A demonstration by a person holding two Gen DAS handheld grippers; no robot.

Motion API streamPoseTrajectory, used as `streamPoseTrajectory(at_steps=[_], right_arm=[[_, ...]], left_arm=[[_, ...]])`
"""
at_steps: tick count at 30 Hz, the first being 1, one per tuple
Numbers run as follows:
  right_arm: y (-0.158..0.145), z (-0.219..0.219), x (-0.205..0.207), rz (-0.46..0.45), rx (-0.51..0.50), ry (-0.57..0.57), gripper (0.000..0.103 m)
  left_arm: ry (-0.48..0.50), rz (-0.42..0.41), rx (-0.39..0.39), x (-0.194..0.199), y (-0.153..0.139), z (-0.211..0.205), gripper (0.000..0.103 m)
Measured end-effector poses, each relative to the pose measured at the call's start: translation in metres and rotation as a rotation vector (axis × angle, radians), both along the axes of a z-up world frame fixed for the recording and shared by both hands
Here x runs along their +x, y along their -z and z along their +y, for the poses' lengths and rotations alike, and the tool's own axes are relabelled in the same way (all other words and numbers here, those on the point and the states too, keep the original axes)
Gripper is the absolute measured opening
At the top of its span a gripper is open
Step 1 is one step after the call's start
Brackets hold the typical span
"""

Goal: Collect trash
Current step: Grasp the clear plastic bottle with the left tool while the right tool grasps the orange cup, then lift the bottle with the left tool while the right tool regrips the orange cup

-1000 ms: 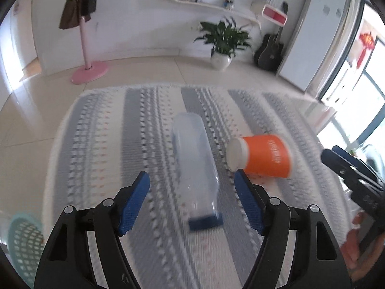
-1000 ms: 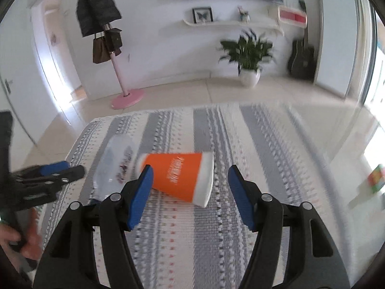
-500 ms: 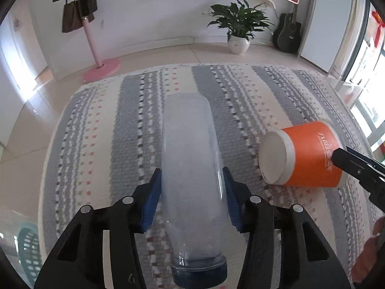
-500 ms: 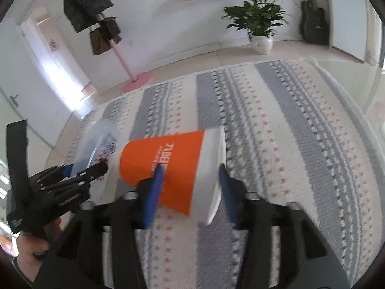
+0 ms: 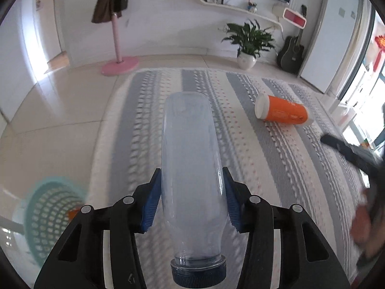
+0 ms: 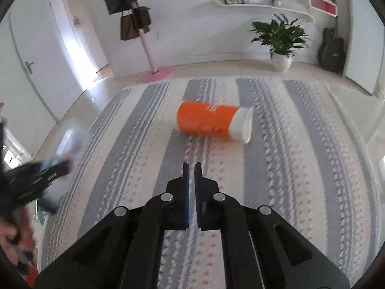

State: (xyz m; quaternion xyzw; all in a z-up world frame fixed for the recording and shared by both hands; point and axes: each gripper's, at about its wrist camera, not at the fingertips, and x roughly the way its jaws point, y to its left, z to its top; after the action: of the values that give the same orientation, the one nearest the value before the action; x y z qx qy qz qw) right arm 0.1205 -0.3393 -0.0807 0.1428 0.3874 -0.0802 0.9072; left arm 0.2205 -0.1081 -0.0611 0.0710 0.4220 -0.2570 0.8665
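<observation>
My left gripper (image 5: 191,197) is shut on a clear plastic bottle (image 5: 190,168) with a dark blue cap, held above the striped rug, cap end toward the camera. An orange paper cup (image 6: 211,122) lies on its side on the rug; it also shows in the left wrist view (image 5: 281,112). My right gripper (image 6: 191,168) is shut and empty, pulled back from the cup. The left gripper (image 6: 48,171) with the bottle appears blurred at the left of the right wrist view.
A teal mesh basket (image 5: 48,214) stands on the floor left of the grey striped rug (image 6: 276,168). A pink coat stand (image 5: 118,48), a potted plant (image 5: 247,45) and a guitar (image 5: 292,53) line the far wall.
My left gripper has lifted the bottle and swung left toward the basket. My right gripper has lost the orange cup, closed empty and moved back; the cup lies on the rug.
</observation>
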Motion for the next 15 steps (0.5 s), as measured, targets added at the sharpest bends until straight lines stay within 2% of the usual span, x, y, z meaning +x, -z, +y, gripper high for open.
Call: streamPoseTrajectory(at_steps=[4, 8, 13, 14, 15], right_arm=[[0.008, -0.037, 0.024, 0.035, 0.053, 0.082, 0.007], [0.022, -0.066, 0.044, 0.044, 0.096, 0.132, 0.011], [0.031, -0.086, 0.057, -0.001, 0.185, 0.134, 0.029], [0.031, -0.086, 0.059, -0.003, 0.186, 0.135, 0.031], [0.03, -0.086, 0.06, -0.008, 0.182, 0.138, 0.037]], left_arm=[[-0.024, 0.004, -0.062, -0.013, -0.004, 0.033, 0.047], [-0.033, 0.011, -0.096, -0.012, 0.0, 0.038, 0.047], [-0.022, 0.009, -0.132, -0.006, -0.004, 0.035, 0.047], [-0.021, 0.005, -0.129, -0.006, -0.004, 0.033, 0.047], [-0.018, -0.002, -0.123, -0.006, -0.003, 0.032, 0.047]])
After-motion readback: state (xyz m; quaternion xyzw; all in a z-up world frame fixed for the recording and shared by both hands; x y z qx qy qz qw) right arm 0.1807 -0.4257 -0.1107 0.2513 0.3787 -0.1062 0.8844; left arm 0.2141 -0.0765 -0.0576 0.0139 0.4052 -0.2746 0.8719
